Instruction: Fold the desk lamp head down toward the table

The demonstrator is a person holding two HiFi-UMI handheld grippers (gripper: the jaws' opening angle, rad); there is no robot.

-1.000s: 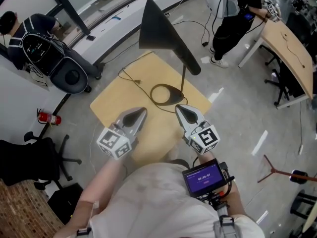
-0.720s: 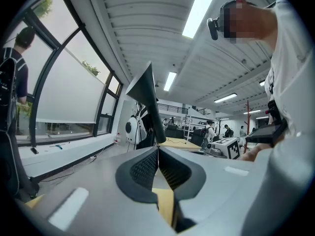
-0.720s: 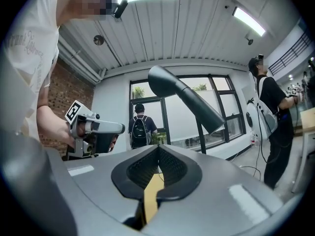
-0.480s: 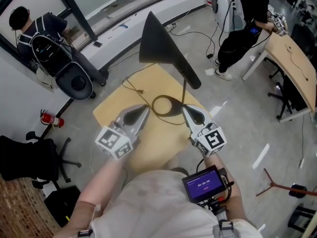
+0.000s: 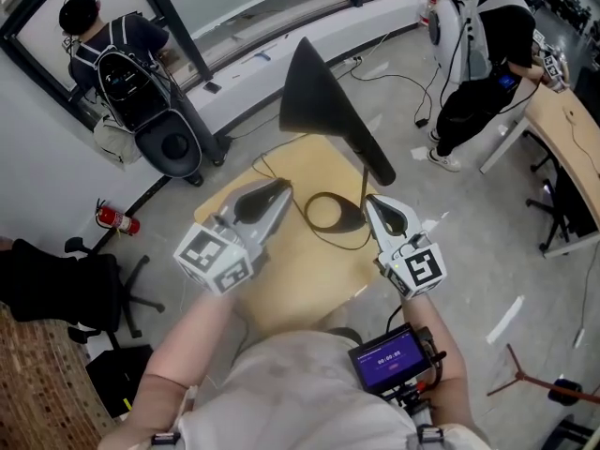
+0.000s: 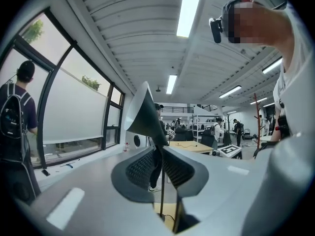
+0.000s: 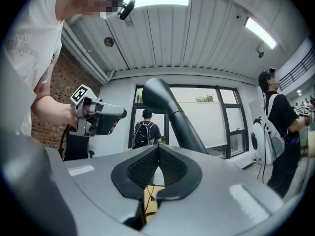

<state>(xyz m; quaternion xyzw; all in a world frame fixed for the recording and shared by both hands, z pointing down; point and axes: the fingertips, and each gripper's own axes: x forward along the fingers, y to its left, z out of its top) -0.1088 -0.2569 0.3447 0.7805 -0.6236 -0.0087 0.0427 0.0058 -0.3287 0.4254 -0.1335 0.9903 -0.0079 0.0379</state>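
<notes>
The black desk lamp stands on a small yellow table (image 5: pixel 281 279). Its cone head (image 5: pixel 317 90) is raised, a thick neck (image 5: pixel 370 153) slopes down to a thin stem, and a ring base (image 5: pixel 333 214) rests on the tabletop. My left gripper (image 5: pixel 279 190) hovers left of the base; its jaws are opening a narrow slit with nothing between them. In the left gripper view the cone head (image 6: pixel 142 114) rises just past the gripper (image 6: pixel 160 150). My right gripper (image 5: pixel 375 204) is shut and empty, close to the stem. In the right gripper view the lamp head (image 7: pixel 156 95) looms above the gripper (image 7: pixel 158 150).
A black cable (image 5: pixel 267 172) runs across the table from the base. Around it on the floor are a red fire extinguisher (image 5: pixel 117 219), an office chair (image 5: pixel 80 289) and a round black device (image 5: pixel 173 148). People with backpacks stand at the window (image 5: pixel 122 54) and by a desk (image 5: pixel 492 45).
Both grippers have risen and come in closer to the lamp, one on each side of its base. The lamp itself stands as before.
</notes>
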